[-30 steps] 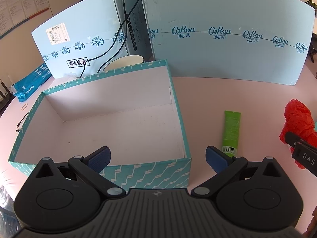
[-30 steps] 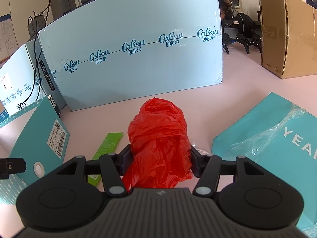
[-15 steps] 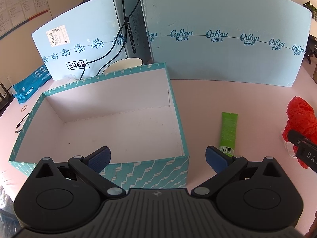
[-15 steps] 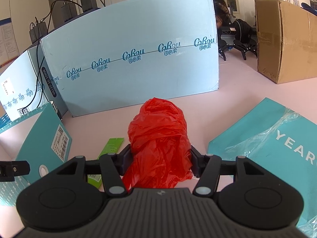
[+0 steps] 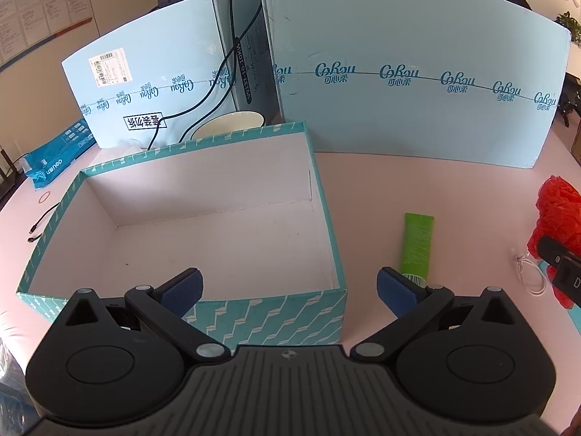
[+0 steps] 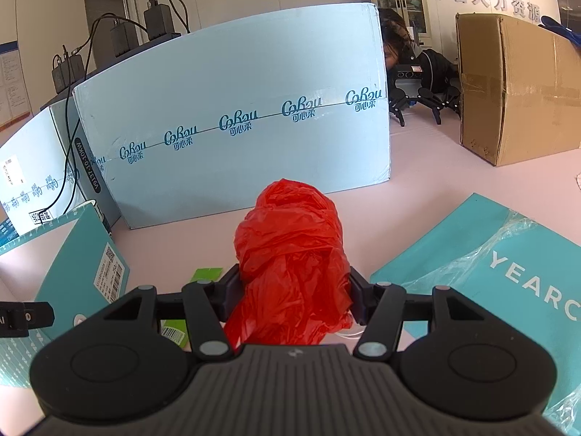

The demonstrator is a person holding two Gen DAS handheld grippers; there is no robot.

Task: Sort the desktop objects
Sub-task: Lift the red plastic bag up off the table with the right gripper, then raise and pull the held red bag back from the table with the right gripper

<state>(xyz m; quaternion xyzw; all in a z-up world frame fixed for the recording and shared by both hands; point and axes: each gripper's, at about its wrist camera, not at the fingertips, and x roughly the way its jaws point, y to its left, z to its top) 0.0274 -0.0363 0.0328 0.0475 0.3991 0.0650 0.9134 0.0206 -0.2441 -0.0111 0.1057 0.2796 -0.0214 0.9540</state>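
Note:
A crumpled red plastic bag [image 6: 290, 254] is clamped in my right gripper [image 6: 294, 290], held above the pink table; it also shows at the right edge as the red bag [image 5: 559, 214] in the left wrist view. An open teal box [image 5: 254, 316] with a white inside stands in front of my left gripper [image 5: 288, 289], which is open and holds nothing, its blue pads [image 5: 185, 287] over the box's near wall. A green tube [image 5: 417, 243] lies on the table right of the box, partly hidden as the green tube [image 6: 205, 276] in the right wrist view.
Pale blue cartons [image 5: 417, 83] wall off the back, with black cables [image 5: 218, 72] and a cream bowl [image 5: 228, 127] behind the box. A teal lid in plastic wrap [image 6: 490, 272] lies at the right, a brown carton [image 6: 519, 83] beyond. A blue packet [image 5: 54, 160] lies far left.
The right gripper has risen slightly with the red bag still clamped. The left gripper has drawn back a little from the box; its jaws stay apart.

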